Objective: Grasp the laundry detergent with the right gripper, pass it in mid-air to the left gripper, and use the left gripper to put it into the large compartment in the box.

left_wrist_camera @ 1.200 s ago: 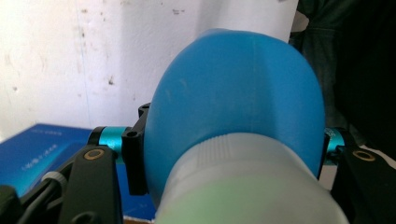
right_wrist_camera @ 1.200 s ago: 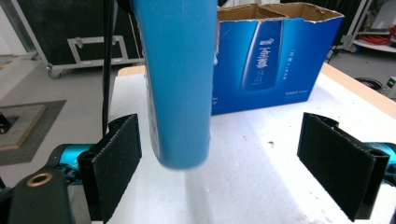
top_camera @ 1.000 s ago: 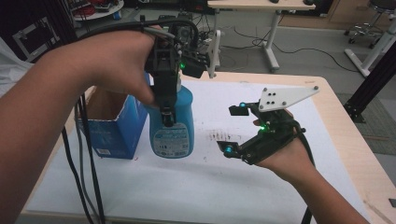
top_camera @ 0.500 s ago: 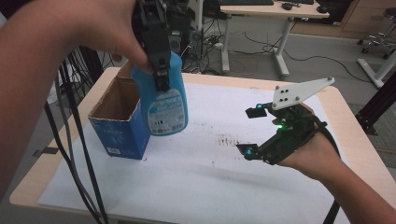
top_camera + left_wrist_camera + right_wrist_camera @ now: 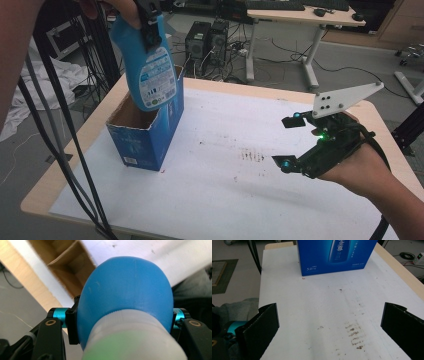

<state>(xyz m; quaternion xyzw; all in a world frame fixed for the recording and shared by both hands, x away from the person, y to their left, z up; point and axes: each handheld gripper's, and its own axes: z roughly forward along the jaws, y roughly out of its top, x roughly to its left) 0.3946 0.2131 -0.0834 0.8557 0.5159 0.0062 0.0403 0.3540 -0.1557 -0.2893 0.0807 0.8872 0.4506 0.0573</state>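
- A white sheet covers the wooden surface [image 5: 100, 125], with office desks far behind.
- The left tongs [image 5: 145, 20] clamp the blue bottle [image 5: 147, 65], held above the open blue box [image 5: 150, 135] at left.
- The right tongs [image 5: 295, 142] stand wide, holding nothing.
- The right gripper view reads "5.0" on the box; the left gripper view shows its brown inside.

I note the blue bottle [image 5: 149, 65], clamped in my left gripper [image 5: 146, 20], now hangs above the open blue box [image 5: 150, 135], lifted from the table's white sheet [image 5: 225, 190] where it stood beside that box.
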